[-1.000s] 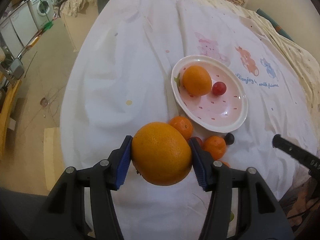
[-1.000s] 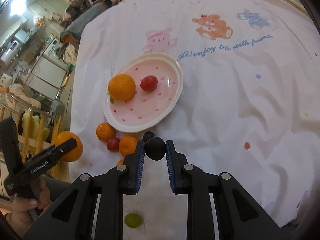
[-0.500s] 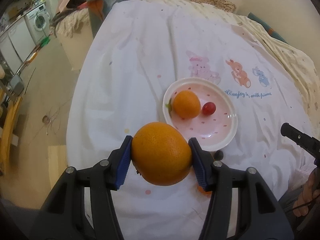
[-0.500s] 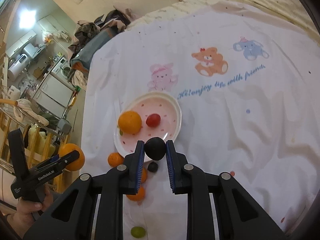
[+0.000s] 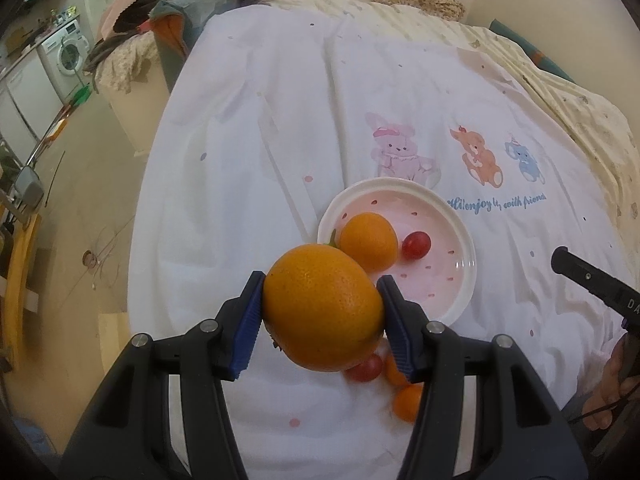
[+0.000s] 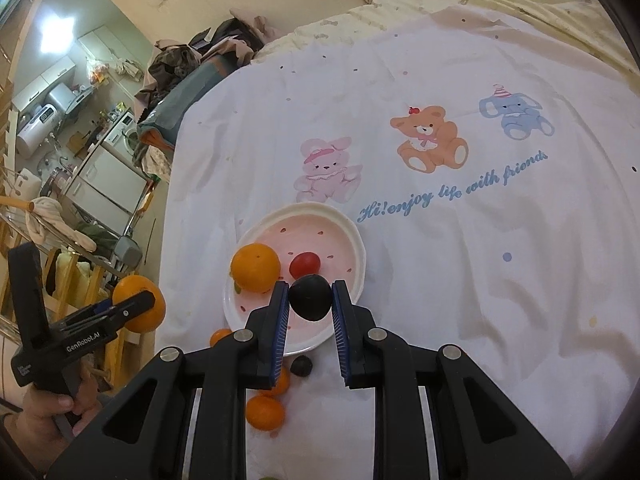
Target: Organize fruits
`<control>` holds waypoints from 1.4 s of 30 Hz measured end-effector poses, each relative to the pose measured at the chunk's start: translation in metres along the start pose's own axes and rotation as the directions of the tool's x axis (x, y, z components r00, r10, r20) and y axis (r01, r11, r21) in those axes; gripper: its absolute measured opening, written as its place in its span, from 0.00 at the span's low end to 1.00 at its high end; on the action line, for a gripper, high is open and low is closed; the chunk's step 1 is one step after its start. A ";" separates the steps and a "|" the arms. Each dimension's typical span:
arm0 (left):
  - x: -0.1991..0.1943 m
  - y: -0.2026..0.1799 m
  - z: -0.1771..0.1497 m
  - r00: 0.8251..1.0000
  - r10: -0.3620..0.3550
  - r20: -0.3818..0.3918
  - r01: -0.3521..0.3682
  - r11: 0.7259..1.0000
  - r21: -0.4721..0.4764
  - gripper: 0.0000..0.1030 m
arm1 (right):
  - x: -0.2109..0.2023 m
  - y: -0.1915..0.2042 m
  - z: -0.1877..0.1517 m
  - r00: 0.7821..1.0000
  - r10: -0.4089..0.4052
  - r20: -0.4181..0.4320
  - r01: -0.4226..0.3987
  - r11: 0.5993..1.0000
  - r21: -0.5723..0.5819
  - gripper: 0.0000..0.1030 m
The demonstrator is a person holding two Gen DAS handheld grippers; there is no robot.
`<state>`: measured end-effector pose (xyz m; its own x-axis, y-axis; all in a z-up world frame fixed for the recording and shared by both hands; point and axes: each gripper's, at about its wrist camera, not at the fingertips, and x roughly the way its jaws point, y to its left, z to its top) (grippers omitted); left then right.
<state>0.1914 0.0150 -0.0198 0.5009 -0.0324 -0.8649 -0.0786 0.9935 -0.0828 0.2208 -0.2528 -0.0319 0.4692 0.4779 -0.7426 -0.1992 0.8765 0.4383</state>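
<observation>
**Fruit and plate on cartoon-print sheet: 2 grippers loaded**

Item 1. A large round orange (image 5: 322,308) was gripped between the blue ribbed pads of the left gripper (image 5: 320,316), whose jaws were clamped on its 2 sides; it was held above the sheet, in front of the plate's near rim in the left wrist view.

Item 2. A small dark, near-black round fruit (image 6: 311,297) was pinched between the blue pads of the right gripper (image 6: 310,308), the jaws nearly closed on it; it was seen over the plate's near edge.

Item 3. A shallow round white plate with a pink speckled centre (image 6: 352,236) was recorded on the white bedsheet printed with a rabbit, a bear and an elephant (image 6: 460,240). On it lay 1 smaller orange (image 6: 255,267) and, just beside it, 1 small red round fruit (image 6: 305,264).

Item 4. Loose on the sheet, near the plate's near rim, were noted 1 dark round fruit (image 6: 301,366), small orange citrus fruits (image 6: 265,412) and 1 red fruit (image 5: 365,367).

Item 5. A hand (image 6: 48,424) was seen on the left gripper's handle.
</observation>
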 end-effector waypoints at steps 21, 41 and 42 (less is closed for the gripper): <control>0.066 -0.023 0.001 0.988 -0.071 -0.141 0.075 0.997 0.020 0.50 | 0.080 -0.013 0.026 0.988 0.030 -0.152 -0.028 0.999 0.020 0.22; 0.122 -0.052 0.020 0.976 -0.078 -0.204 0.090 0.995 0.052 0.50 | 0.126 -0.020 0.026 0.967 0.028 -0.252 -0.021 0.999 0.034 0.22; 0.125 -0.054 0.021 0.977 -0.076 -0.202 0.090 0.994 0.064 0.50 | 0.129 -0.021 0.026 0.965 0.038 -0.259 -0.028 0.999 0.044 0.22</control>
<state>0.2760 -0.0409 -0.1128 0.3214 -0.1290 -0.9381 0.0220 0.9914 -0.1288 0.3078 -0.2112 -0.1244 0.2223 0.5097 -0.8311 -0.1738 0.8595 0.4807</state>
